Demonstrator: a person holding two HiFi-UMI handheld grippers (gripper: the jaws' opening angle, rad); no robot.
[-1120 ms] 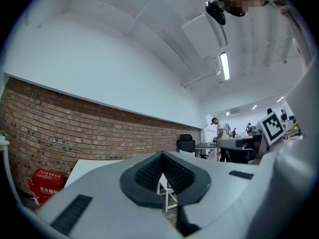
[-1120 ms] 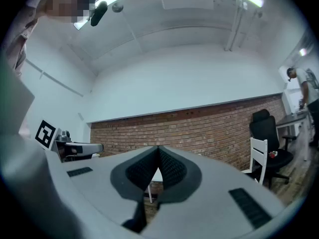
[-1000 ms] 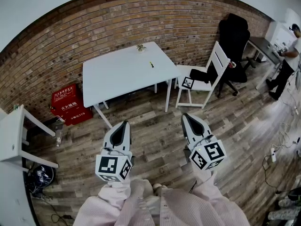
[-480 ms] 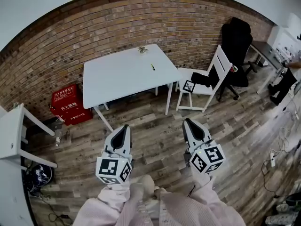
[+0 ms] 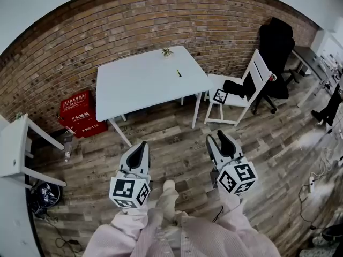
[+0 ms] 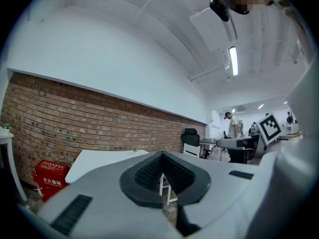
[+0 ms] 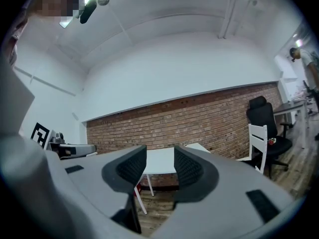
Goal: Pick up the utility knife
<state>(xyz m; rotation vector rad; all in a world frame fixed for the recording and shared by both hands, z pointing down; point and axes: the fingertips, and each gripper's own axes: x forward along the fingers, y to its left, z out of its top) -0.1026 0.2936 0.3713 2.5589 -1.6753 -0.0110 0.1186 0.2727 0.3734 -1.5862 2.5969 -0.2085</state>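
The utility knife (image 5: 179, 73) is a small yellow-and-black sliver lying near the right edge of the white table (image 5: 140, 84), far ahead of both grippers. My left gripper (image 5: 141, 145) hovers over the wooden floor, well short of the table, with its jaws shut and nothing in them; the left gripper view (image 6: 162, 167) shows the pads meeting. My right gripper (image 5: 218, 138) hangs level beside it. Its jaws have just been opening and stand apart with nothing between them. The table (image 7: 160, 161) shows through that gap.
A small plant-like object (image 5: 166, 51) sits at the table's far edge. A white chair (image 5: 255, 78) bearing a marker card and a black office chair (image 5: 277, 39) stand to the right. A red box (image 5: 80, 113) sits by the brick wall. Another white table (image 5: 12, 150) is at left.
The right gripper's jaws have opened; they were together before. Both grippers sit slightly lower in the picture, and a foot now shows between them.
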